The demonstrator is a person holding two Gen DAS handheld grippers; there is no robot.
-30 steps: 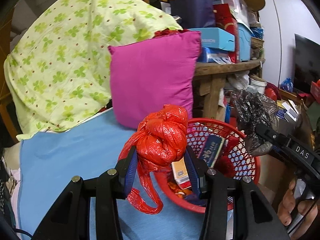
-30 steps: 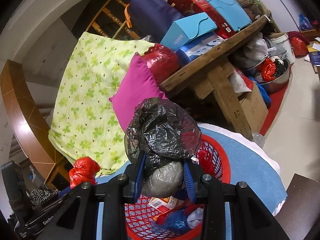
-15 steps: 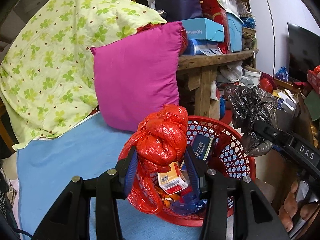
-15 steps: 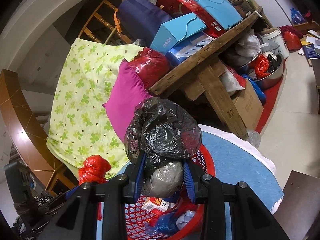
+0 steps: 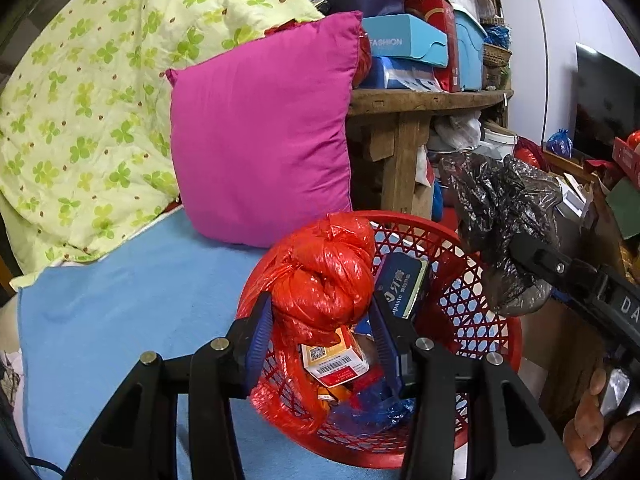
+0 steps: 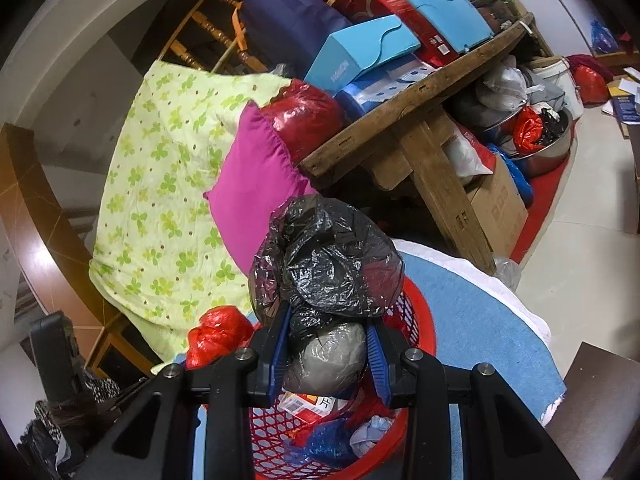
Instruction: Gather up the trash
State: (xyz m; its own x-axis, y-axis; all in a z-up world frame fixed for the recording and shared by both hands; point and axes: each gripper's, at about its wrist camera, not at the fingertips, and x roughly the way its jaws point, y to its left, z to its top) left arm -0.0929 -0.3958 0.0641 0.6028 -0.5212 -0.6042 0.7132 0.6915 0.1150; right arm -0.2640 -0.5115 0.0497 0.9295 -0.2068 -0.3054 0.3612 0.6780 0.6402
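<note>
My left tool (image 5: 322,322) pinches the red bag (image 5: 322,280) and my right tool (image 6: 328,352) the black bag (image 6: 326,276) over the basket (image 5: 496,344); releasing off-centre, a bag may catch the rim and tumble out

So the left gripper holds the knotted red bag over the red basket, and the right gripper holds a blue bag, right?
Not quite: the right gripper holds a black bag, as the right wrist view shows. The left gripper does hold the knotted red bag over the red basket.
</note>
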